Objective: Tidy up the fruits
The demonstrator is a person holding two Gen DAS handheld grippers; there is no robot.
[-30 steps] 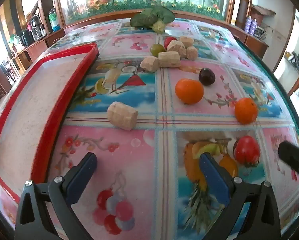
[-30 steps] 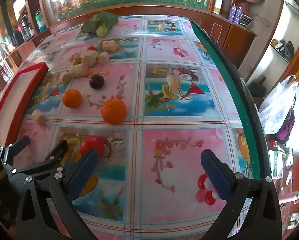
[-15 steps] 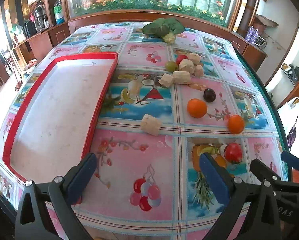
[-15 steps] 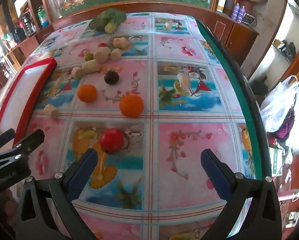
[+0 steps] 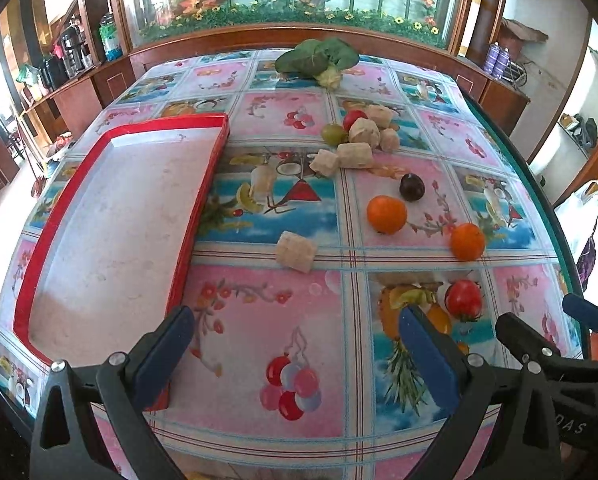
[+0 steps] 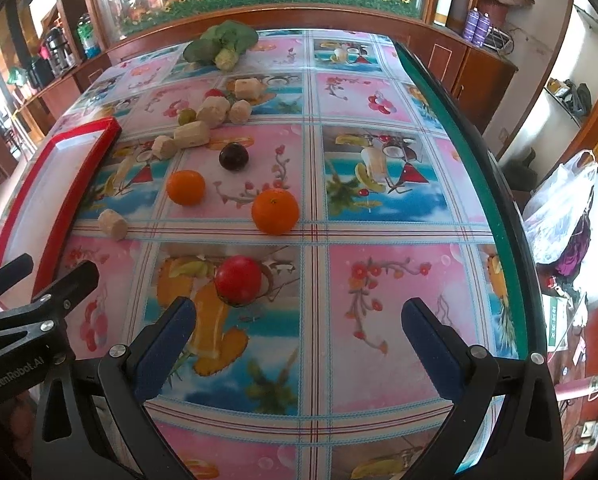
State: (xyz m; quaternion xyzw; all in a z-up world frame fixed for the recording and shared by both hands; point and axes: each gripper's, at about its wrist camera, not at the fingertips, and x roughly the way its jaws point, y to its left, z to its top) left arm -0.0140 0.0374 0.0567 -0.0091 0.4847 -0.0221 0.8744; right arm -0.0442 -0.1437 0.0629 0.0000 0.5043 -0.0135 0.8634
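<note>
Looking along the left gripper (image 5: 295, 344), the left wrist view shows both blue-padded jaws spread wide and holding nothing, raised over the patterned tablecloth (image 5: 259, 320). A red tray (image 5: 197, 208) lies to the left, its white floor bare. Just right of the tray's long edge sits a lone beige chunk (image 5: 296, 251). Further right are two oranges, one (image 5: 387, 214) near the table's middle and a second (image 5: 467, 241) toward the right edge, well apart from each other. A dark plum (image 5: 411, 187) rests just beyond the first orange. A red tomato (image 5: 463, 300) lies nearest the camera, just beyond the right jaw's tip. At mid-table a cluster of beige chunks (image 5: 355, 155) is grouped with a green fruit (image 5: 333, 134) and a small red fruit (image 5: 354, 119) (contact between them cannot be resolved). A leafy green vegetable (image 5: 317, 60) sits at the far end. The right gripper (image 5: 547, 332) enters at lower right.

The right wrist view shows the right gripper released as well, jaws wide and empty. The tomato lies just beyond the left jaw's tip. The nearer orange sits beyond it, with the other orange and the plum further off to the left. The tray occupies the left margin; the left gripper appears at lower left, jaws parted.
</note>
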